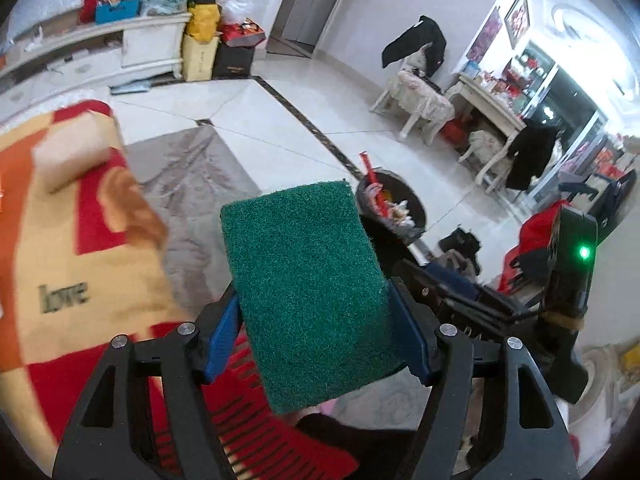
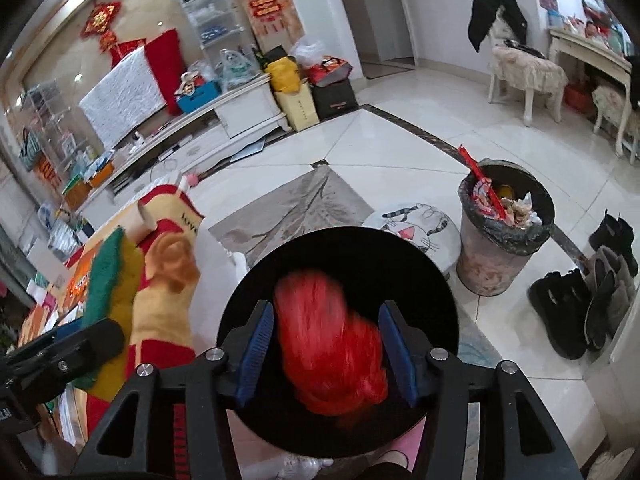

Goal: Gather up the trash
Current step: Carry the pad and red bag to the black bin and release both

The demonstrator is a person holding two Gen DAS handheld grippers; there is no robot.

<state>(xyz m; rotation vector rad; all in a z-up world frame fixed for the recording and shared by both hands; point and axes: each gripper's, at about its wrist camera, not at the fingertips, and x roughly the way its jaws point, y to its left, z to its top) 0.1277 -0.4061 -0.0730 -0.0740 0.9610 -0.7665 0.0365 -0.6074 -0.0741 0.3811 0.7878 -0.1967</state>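
The left gripper is carrying a green scouring pad, its blue fingers pressing against the pad's two sides, with the pad standing up between them.

The right gripper is holding its fingers apart around a blurred red tuft. Small gaps are showing on both sides, so whether they are gripping it is unclear. A round black dish is sitting beneath the tuft.

On the tiled floor, a trash bin lined with a dark bag is standing beside a cat-print stool. The bin is brimming with crumpled paper and wrappers, and a red strip is sticking out over its rim. Dark boots are lining up to the bin's right.
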